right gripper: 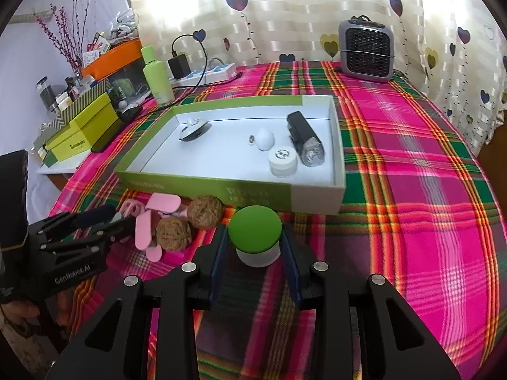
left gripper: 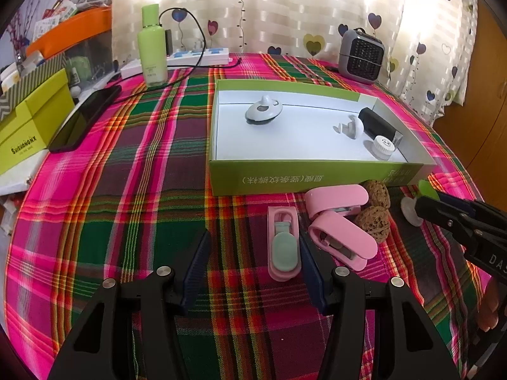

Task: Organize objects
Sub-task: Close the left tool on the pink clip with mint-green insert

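Note:
A green-sided box (left gripper: 317, 180) (right gripper: 202, 186) with a white floor sits on the plaid cloth. It holds a grey-white gadget (left gripper: 263, 110), a white knob (left gripper: 353, 128), a black flashlight (right gripper: 305, 141) and a white jar (right gripper: 282, 161). In front of the box lie a pink case with a teal insert (left gripper: 283, 247), two pink clips (left gripper: 342, 237) and two walnuts (right gripper: 190, 221). My left gripper (left gripper: 255, 250) is open, its jaws on either side of the pink case. My right gripper (right gripper: 255, 240) is shut on a green-lidded jar (right gripper: 255, 229), whose lid edge shows in the left wrist view (left gripper: 426, 186).
A small grey heater (right gripper: 366, 52) stands at the back. A green bottle (left gripper: 152, 47), a power strip (left gripper: 202, 57) with cable, a black phone (left gripper: 85, 117) and yellow-green boxes (left gripper: 28, 120) are at the left. The table edge drops off at the right.

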{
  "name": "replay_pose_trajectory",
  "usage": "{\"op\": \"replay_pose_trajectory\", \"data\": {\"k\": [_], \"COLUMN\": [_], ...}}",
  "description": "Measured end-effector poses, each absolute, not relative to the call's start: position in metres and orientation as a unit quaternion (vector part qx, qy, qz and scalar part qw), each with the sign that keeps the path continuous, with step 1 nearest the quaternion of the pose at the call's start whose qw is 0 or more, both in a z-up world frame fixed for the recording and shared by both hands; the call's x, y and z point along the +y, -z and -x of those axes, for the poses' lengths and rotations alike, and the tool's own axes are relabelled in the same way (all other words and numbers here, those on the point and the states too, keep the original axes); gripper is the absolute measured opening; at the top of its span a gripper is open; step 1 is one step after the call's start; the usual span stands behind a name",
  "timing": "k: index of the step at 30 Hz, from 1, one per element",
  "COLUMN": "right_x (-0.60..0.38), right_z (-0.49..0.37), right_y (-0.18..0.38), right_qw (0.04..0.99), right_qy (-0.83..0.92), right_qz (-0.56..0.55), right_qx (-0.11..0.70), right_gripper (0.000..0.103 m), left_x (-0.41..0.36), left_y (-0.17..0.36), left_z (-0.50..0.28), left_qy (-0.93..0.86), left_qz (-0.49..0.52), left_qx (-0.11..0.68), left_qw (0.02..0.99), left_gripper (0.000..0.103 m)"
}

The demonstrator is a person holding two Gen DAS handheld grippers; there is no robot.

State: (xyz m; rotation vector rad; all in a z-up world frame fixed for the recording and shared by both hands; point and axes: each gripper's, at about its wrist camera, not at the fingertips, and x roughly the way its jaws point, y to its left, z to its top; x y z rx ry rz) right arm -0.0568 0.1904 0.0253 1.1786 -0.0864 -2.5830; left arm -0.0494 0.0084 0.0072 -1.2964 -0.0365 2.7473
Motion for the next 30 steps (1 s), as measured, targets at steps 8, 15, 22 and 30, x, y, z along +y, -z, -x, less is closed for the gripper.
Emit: {"op": "replay_pose_trajectory", "data": {"k": [8, 15, 22, 30], "right_x": [0.192, 0.187, 0.187, 0.187], "right_z": [0.059, 0.062, 0.067, 0.068], "right_y": [-0.02, -0.014, -0.013, -0.015], "right_qw": [0.15, 0.138, 0.136, 0.14], "right_qy": [0.892, 0.892, 0.893, 0.893], "right_qz": [-0.424, -0.43, -0.43, -0.428], "right_qx": [-0.033, -0.009, 0.0, 0.002], "right_gripper": [0.035, 0.035, 0.035, 0.033], "left_x": [0.01, 0.011, 0.012, 0.008], "left_y": [-0.007, -0.007, -0.007, -0.008], "left_z": [0.05, 0.051, 0.054, 0.056], "left_qy": [-0.903, -0.903, -0.903, -0.904], "left_qz": [0.427, 0.429, 0.429, 0.427], "left_qx": [-0.004, 0.003, 0.005, 0.001], "left_qw": [0.048, 0.043, 0.037, 0.021], "left_gripper": [0.053, 0.053, 0.053, 0.041]}}
